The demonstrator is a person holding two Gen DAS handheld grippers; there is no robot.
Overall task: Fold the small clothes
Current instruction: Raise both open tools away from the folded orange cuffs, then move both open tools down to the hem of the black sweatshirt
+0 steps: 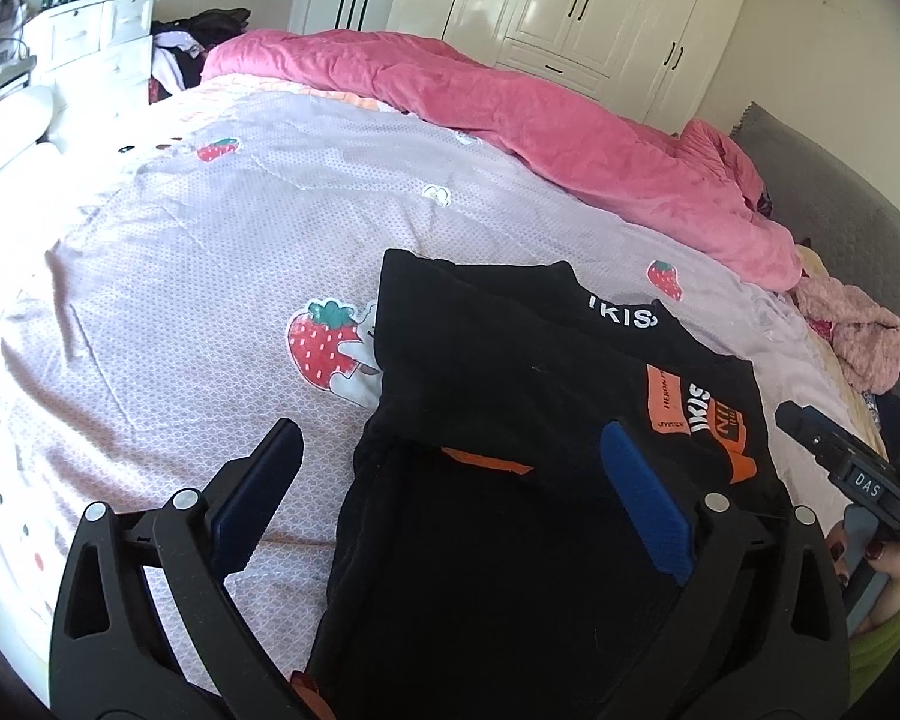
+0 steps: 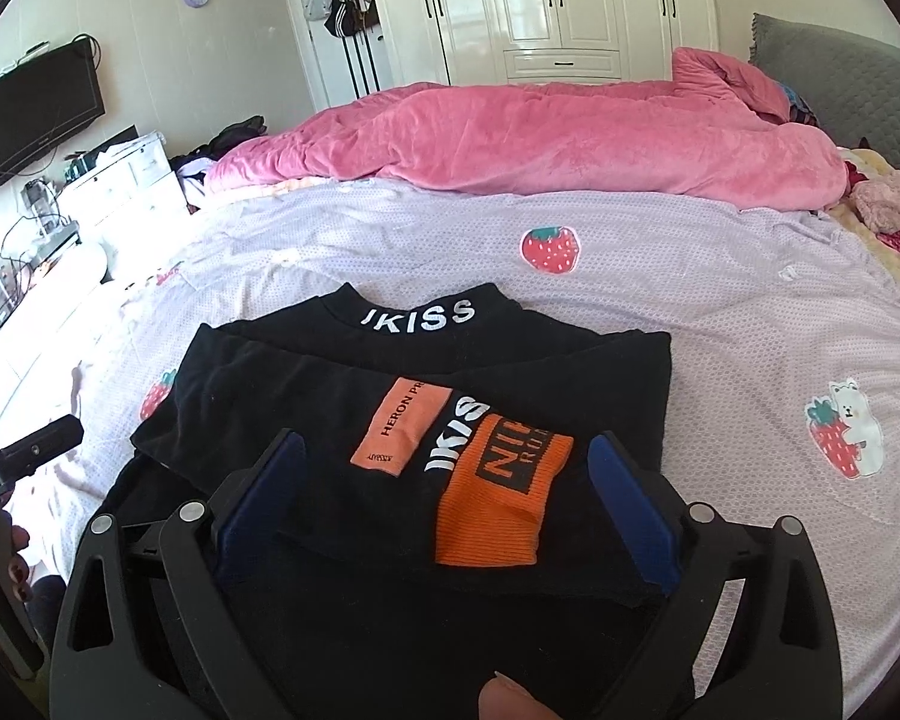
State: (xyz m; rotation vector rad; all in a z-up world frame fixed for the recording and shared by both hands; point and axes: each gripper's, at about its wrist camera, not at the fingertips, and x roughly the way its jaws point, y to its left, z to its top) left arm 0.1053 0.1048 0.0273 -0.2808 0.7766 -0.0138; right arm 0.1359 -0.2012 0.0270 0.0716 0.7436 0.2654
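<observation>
A small black top (image 2: 306,384) with white "IKISS" lettering and an orange cuff (image 2: 504,498) lies partly folded on the strawberry-print bed sheet (image 2: 720,324). It also shows in the left wrist view (image 1: 510,372). My right gripper (image 2: 447,450) is open above the garment's near part, its blue pads either side of the orange cuff, holding nothing. My left gripper (image 1: 450,438) is open over the garment's left edge, one finger above the sheet (image 1: 180,276), and empty. The right gripper's body (image 1: 840,456) shows at the right of the left wrist view.
A pink duvet (image 2: 540,132) lies bunched across the far side of the bed. A fluffy pink garment (image 1: 858,330) sits by the grey headboard (image 2: 840,84). White drawers (image 1: 102,42) stand at the left, white wardrobes (image 2: 558,6) behind.
</observation>
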